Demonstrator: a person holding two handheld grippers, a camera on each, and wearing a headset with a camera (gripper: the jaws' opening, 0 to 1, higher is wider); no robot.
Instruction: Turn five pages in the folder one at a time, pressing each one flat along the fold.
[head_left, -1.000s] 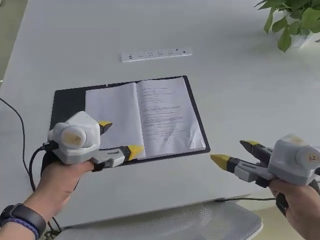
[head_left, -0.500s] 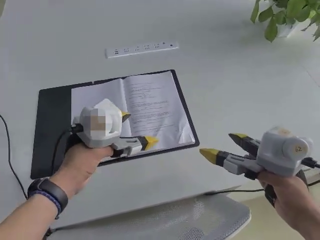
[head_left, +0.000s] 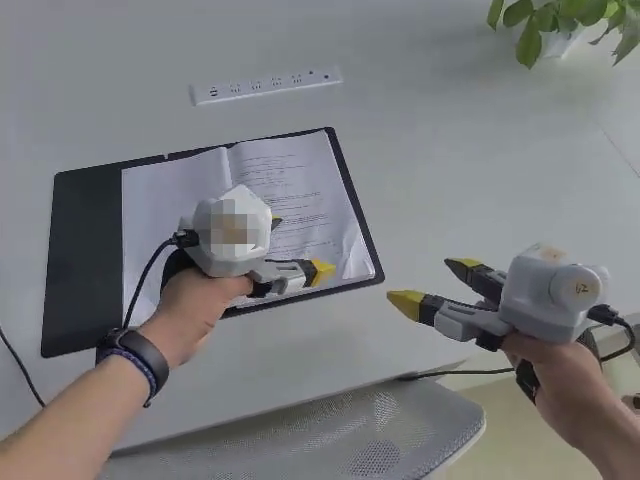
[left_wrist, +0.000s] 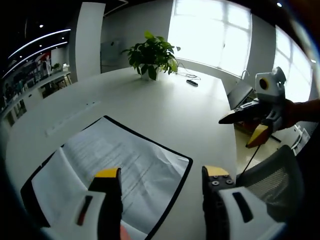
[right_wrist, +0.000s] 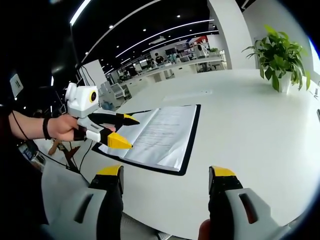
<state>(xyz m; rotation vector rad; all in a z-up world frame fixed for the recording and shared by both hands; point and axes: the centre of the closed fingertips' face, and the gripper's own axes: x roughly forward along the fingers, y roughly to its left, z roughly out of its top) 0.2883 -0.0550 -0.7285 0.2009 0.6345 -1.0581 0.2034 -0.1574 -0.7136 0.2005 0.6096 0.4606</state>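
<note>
A black folder (head_left: 82, 250) lies open on the white table, with a printed page (head_left: 300, 190) on its right side and a blank one on its left. My left gripper (head_left: 298, 246) hovers open over the lower part of the right page, nothing between its yellow-tipped fingers. In the left gripper view the folder (left_wrist: 115, 160) sits just beyond the left gripper (left_wrist: 161, 172). My right gripper (head_left: 433, 283) is open to the right of the folder, near the table's front edge, holding nothing. The right gripper view looks past the right gripper (right_wrist: 166, 171) at the folder (right_wrist: 165, 130) and the left gripper (right_wrist: 126, 131).
A white power strip (head_left: 265, 85) lies behind the folder. A potted plant (head_left: 560, 25) stands at the far right corner. A grey mesh chair back (head_left: 340, 440) sits below the table's front edge. Cables trail from both grippers.
My left gripper has moved right from the folder's left half to over the lower right page. The right gripper has hardly moved. The head view has shifted.
</note>
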